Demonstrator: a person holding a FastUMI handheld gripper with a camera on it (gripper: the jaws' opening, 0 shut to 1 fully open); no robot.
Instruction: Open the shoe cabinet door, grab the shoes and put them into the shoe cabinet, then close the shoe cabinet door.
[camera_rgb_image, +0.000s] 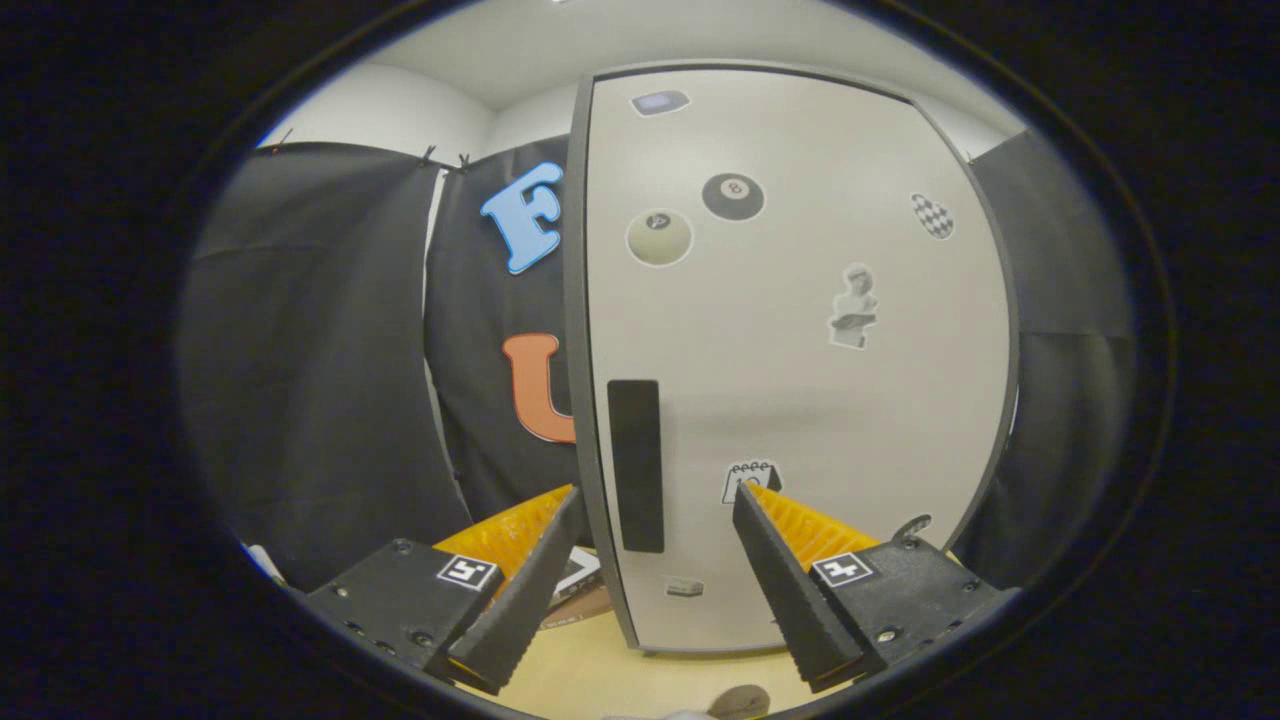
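The shoe cabinet door (800, 330) stands right ahead of me, pale grey with a dark frame and several stickers on it. It looks closed. A black rectangular handle (636, 465) runs upright near the door's left edge. My gripper (655, 495) is open, its two fingers spread to either side of the handle and the door's left edge, with nothing pressed between them. The left finger (530, 580) sits left of the door edge and the right finger (780, 570) in front of the door panel.
Black cloth walls hang to the left and right of the cabinet. A light wooden surface (600, 670) lies below the door. A small dark and white object (578, 580) sits on it behind the left finger.
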